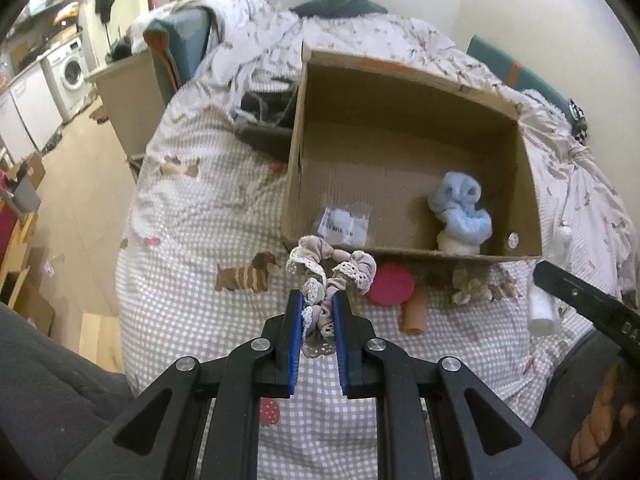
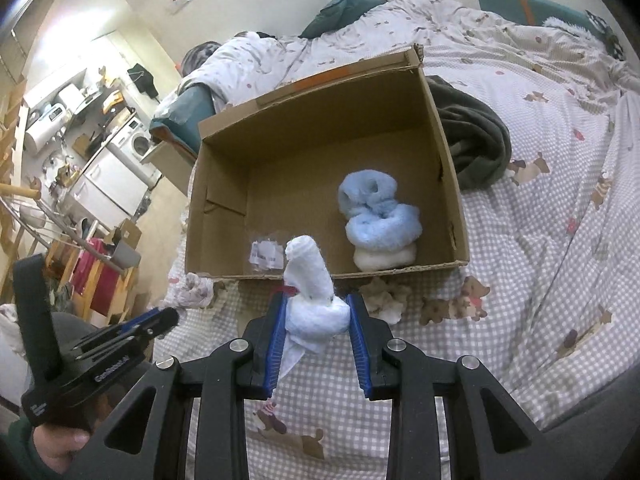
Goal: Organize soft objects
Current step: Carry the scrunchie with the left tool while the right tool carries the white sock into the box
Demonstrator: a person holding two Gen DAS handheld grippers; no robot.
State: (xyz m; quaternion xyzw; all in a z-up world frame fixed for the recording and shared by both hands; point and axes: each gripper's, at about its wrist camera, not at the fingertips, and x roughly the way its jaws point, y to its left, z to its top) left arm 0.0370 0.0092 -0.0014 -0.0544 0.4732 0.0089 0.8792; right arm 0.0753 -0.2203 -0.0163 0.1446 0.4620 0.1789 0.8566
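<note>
Both grippers loaded, just short of the cardboard box [image 1: 404,80].
Left gripper [image 1: 317,300] clamps the lace scrunchie [image 1: 328,268]; right gripper [image 2: 318,302] pinches the white rolled cloth [image 2: 310,280], both at the box's near wall.

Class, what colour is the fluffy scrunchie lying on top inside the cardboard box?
Light blue. The fluffy scrunchie shows best in the right wrist view.

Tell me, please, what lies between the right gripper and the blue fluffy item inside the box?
Only the cardboard box's near wall, seen in the right wrist view. The right gripper grips a white rolled cloth before the blue fluffy item.
</note>
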